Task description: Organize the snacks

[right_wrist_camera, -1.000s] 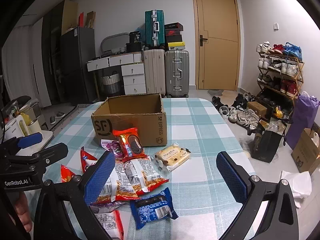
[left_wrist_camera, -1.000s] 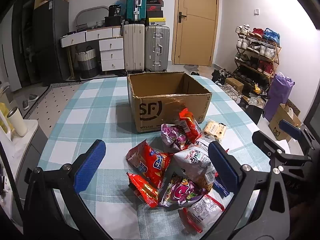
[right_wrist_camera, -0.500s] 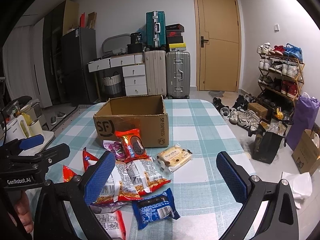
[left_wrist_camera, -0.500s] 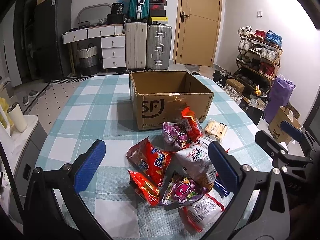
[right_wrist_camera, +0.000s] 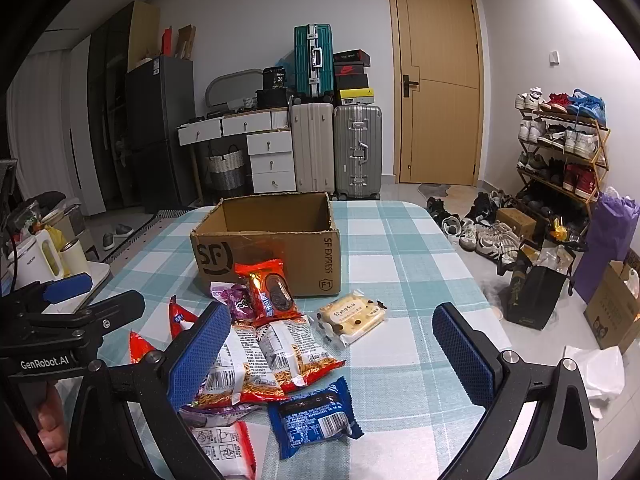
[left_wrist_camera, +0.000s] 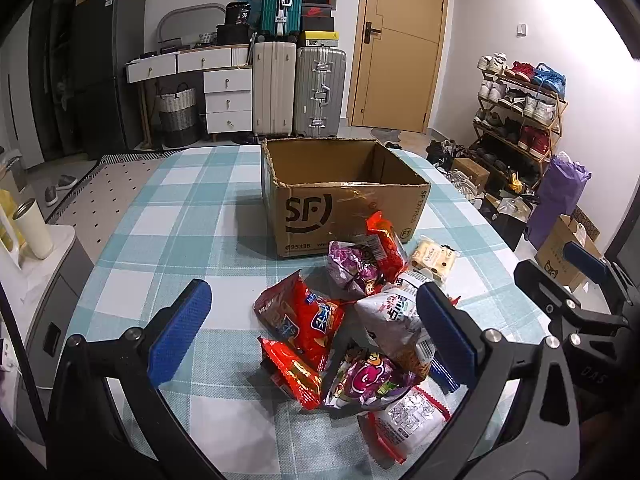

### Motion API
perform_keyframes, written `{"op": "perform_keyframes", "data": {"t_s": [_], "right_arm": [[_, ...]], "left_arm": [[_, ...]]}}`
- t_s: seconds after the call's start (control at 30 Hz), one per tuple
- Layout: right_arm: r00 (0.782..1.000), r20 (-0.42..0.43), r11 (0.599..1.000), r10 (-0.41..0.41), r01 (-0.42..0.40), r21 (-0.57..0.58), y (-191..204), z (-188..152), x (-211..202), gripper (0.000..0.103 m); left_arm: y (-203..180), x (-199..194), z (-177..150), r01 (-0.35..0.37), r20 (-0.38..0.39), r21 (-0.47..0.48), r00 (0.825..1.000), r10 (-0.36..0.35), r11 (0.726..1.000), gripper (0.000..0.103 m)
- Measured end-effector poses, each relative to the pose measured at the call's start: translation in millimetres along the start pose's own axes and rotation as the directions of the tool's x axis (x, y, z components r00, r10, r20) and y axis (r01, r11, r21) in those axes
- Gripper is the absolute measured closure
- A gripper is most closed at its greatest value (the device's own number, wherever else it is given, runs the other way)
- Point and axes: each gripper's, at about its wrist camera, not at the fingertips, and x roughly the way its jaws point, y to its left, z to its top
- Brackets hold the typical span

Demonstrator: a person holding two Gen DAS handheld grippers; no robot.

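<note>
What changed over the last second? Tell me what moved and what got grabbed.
Little changed. Both views drift slightly: the cardboard box and the snack pile sit a touch lower in each picture, so both cameras shifted a little. Nothing was grabbed or released. The left gripper and right gripper stay open and empty, the snacks keep their places on the table, and the box holds no visible snack.

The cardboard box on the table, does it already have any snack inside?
No, the cardboard box shows only bare inner walls, and the snack packets lie on the table in front of it.
</note>
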Motion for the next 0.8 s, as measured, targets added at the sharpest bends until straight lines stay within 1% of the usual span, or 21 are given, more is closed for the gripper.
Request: {"op": "perform_keyframes", "data": {"t_s": [0.53,0.8], "right_arm": [[1.0,0.003,1.0,0.001,-0.001,0.001,-0.3,0.1,-1.6,0.0],[1.0,0.002,1.0,0.0,0.0,0.001,2.6,1.0,-2.4,0.0]], "left_arm": [[0.9,1.9,-2.0,0.0,-0.006,-0.001,1.0,0.0,1.0,0.001],[2.5,5.1,-3.9,0.003,-0.021,-0.01,1.0,-0.003,1.0,0.001]]}}
